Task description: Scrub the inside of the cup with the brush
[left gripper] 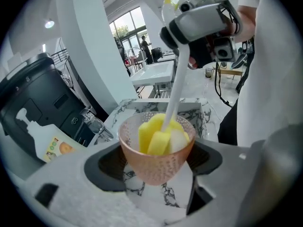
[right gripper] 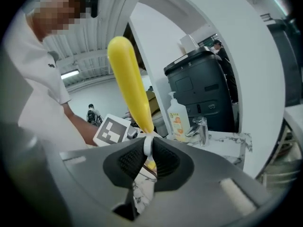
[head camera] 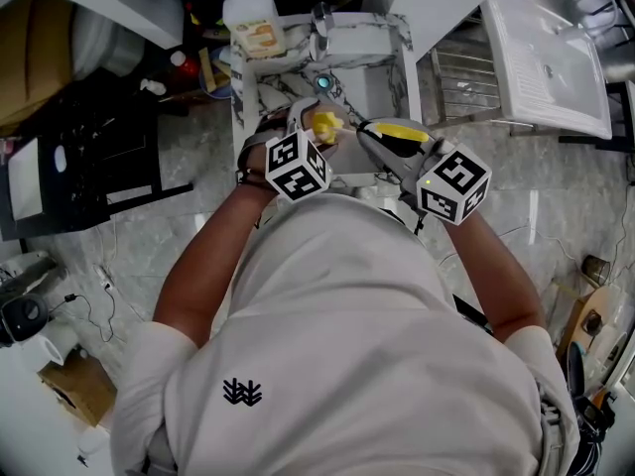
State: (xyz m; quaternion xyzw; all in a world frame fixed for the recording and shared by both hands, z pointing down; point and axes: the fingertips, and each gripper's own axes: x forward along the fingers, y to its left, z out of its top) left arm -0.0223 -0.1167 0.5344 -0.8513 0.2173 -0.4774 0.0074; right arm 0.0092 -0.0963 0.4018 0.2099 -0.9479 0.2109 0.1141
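Two grippers are at work, each with one marker cube: the left cube [head camera: 296,165] and the right cube [head camera: 453,183] sit side by side in front of the person's chest.

There is one cup [left gripper: 158,167], a pinkish see-through one with a dimpled wall. It sits upright between the jaws of the left gripper [left gripper: 157,174]. The jaws are spread wide, with the dark pads [left gripper: 111,162] pressed against the cup's two sides, so it is gripped.

There is one brush [right gripper: 130,79], with a yellow handle and a thin white stem [left gripper: 175,89]. The right gripper [right gripper: 147,161] has its jaws drawn almost together and clamped on that stem, just below where the yellow handle begins. From the left gripper's side, the right gripper is above the cup and a little to the right, and the stem slants down from it into the cup.

Inside the cup is the brush's sponge head [left gripper: 161,134], made of yellow and white foam pieces that fill it up to the rim. I cannot tell whether there is any water in it.

Beyond both grippers is a small marble-patterned top [right gripper: 227,143]. One tap [right gripper: 201,126] and one soap bottle [right gripper: 176,117] with an orange label stand there. One black machine [right gripper: 201,89] stands behind them.
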